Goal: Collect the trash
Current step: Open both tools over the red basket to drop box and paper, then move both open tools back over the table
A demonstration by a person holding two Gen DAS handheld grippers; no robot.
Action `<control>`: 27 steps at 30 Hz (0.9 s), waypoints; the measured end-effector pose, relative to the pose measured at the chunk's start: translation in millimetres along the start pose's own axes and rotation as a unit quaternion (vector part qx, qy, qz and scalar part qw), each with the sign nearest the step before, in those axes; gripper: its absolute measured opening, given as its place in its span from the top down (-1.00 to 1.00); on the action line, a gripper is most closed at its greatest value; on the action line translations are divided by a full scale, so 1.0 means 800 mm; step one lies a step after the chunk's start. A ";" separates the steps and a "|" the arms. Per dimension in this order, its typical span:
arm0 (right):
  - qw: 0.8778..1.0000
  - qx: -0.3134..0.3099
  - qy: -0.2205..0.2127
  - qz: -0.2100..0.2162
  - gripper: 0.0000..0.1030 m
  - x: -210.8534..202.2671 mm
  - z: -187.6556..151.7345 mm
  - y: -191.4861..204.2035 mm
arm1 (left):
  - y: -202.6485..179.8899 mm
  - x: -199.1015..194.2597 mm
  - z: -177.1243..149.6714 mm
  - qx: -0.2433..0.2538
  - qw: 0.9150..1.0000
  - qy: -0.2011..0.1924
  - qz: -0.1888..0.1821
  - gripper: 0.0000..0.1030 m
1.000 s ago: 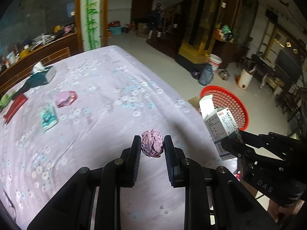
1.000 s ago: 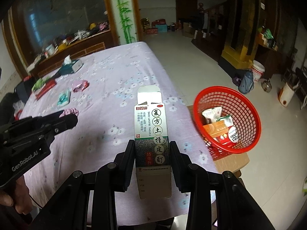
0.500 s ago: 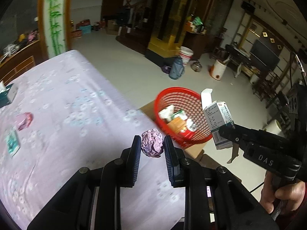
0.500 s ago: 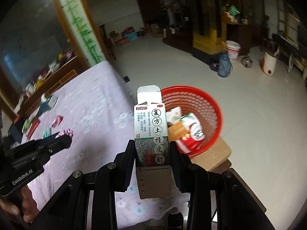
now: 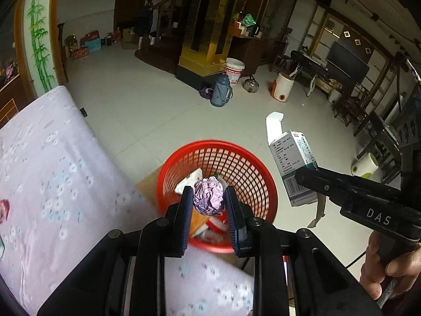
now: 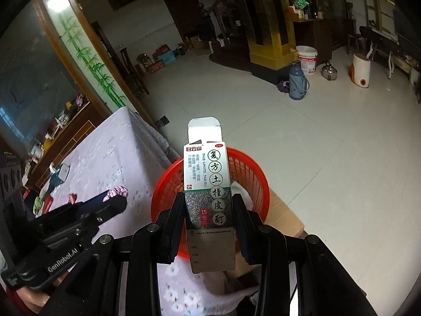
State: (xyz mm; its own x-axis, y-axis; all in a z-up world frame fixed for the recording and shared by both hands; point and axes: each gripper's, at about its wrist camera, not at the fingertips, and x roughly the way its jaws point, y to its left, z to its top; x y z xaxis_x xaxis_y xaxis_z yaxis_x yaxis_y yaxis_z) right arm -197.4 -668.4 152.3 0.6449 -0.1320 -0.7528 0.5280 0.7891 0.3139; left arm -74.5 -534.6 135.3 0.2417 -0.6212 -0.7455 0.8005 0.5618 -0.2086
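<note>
red basket (image 6: 259, 184) mostly hidden behind the medicine box (image 6: 208, 192) in right wrist view, its contents out of sight there; left wrist view: crumpled purple paper (image 5: 208, 195) covers much of the basket's trash, items underneath unidentifiable, pink item (image 5: 4, 208) cut by left edge.

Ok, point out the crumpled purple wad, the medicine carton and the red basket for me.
crumpled purple wad (image 5: 208, 196), left wrist view, middle of the wad between the fingers.
medicine carton (image 6: 208, 181), right wrist view, printed front face.
red basket (image 5: 252, 168), left wrist view, inner mesh wall.
</note>
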 end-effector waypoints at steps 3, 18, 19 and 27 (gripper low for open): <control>1.000 0.000 0.005 0.005 0.23 0.021 0.017 -0.004 | 0.003 0.014 0.011 -0.006 1.000 -0.001 0.008 0.35; 0.997 -0.053 0.039 0.050 0.09 0.045 -0.003 0.073 | 0.061 -0.047 -0.037 -0.069 0.997 -0.010 0.037 0.11; 0.996 -0.057 0.043 0.055 0.09 0.046 -0.007 0.080 | 0.071 -0.054 -0.045 -0.076 0.996 -0.009 0.045 0.11; 0.984 -0.117 0.093 0.092 0.09 0.061 -0.060 0.174 | 0.163 -0.116 -0.098 -0.149 0.984 -0.019 0.091 0.11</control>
State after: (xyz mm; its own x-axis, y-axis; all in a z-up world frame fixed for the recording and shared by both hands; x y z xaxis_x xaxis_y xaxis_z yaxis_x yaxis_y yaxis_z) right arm -119.3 -536.4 131.5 0.5938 0.1209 -0.7955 0.2556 0.9091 0.3289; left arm -35.5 -360.7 127.8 0.3915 -0.5119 -0.7646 0.5474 0.7975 -0.2536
